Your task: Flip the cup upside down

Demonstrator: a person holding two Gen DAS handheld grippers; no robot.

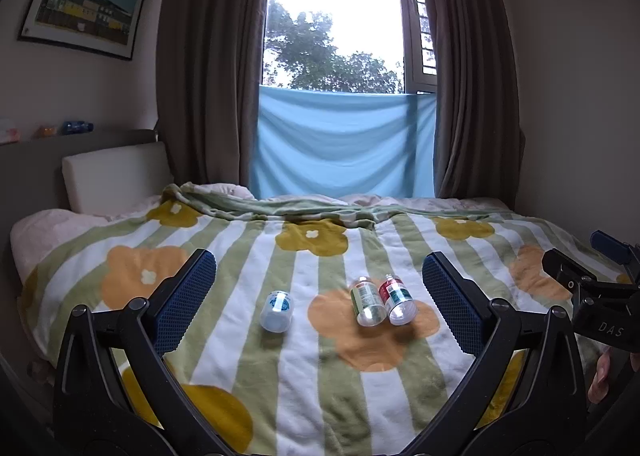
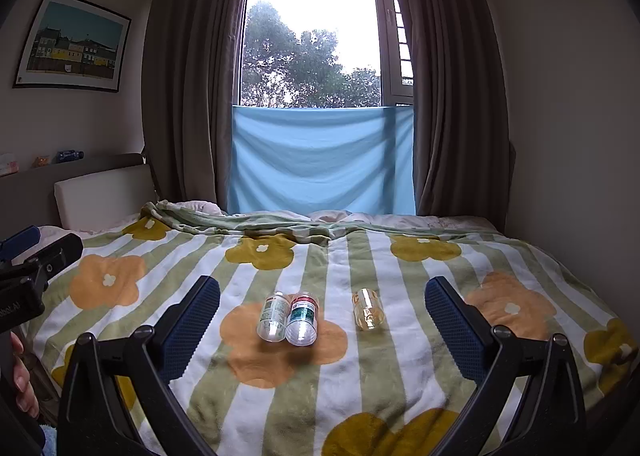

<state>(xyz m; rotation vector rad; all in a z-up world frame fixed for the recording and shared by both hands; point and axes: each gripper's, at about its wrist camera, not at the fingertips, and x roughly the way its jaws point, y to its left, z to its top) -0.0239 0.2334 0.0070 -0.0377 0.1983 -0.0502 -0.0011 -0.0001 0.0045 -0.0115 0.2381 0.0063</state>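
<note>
Held left gripper [image 1: 320, 261] and right gripper [image 2: 323, 284] fingers apart, short of toppled white cup [image 1: 276, 312] and amber cup [image 2: 367, 309] respectively, axes lying fore-aft.

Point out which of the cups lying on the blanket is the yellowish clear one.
The amber-tinted cup, lying alone to the right of the touching pair: the green-labelled cup and the red-and-teal-labelled cup.

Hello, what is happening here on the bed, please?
A person holds two grippers above a flowered blanket. The left gripper and right gripper are both open and hold nothing. Four small cups lie on their sides: a white one, two labelled ones, and a yellowish one.
</note>
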